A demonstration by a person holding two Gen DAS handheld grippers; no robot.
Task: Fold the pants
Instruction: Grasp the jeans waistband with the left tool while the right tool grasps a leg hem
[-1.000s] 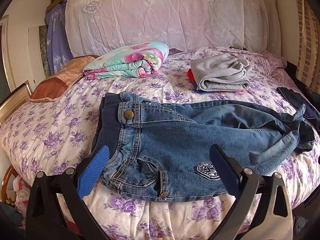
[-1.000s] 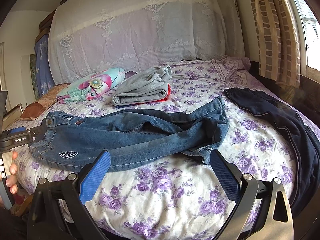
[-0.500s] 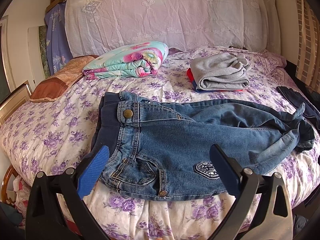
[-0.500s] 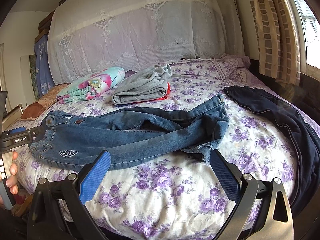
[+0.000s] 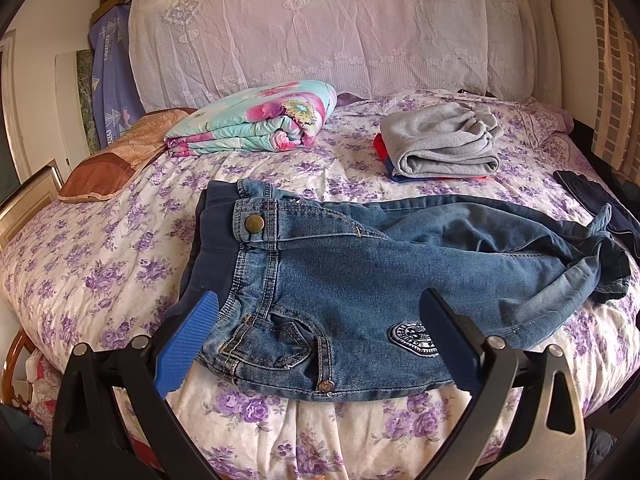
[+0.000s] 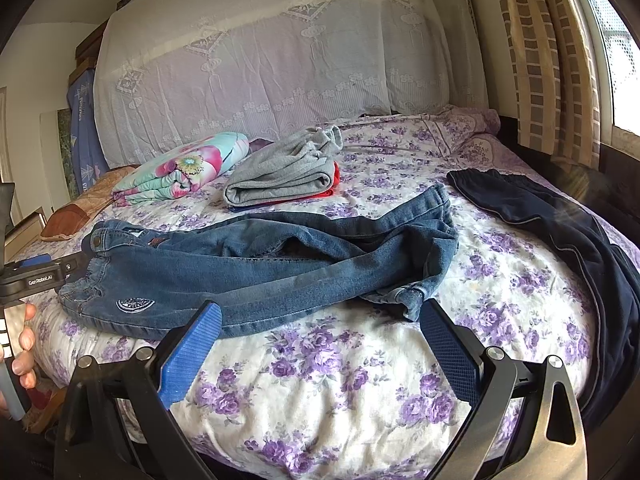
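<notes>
item: jeans (image 5: 380, 280), rumpled on bed (image 5: 100, 248). left gripper (image 5: 320, 312) and right gripper (image 6: 320, 320) both spread apart, empty. you pinch waistband at 9 o'clock, cuffs at 3, pull flat.

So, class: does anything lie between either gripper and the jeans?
Nothing visible does. The left gripper hangs open over the jeans at the waist end; the right gripper is open near the leg cuffs.

A pair of blue denim jeans (image 5: 360, 272) lies across the near edge of the floral-quilted bed (image 5: 100, 248). Behind it, a folded grey garment (image 5: 440, 148) sits mid-bed, a folded floral blanket (image 5: 256, 120) to its left, and dark navy trousers (image 6: 560, 232) along the right edge.
</notes>
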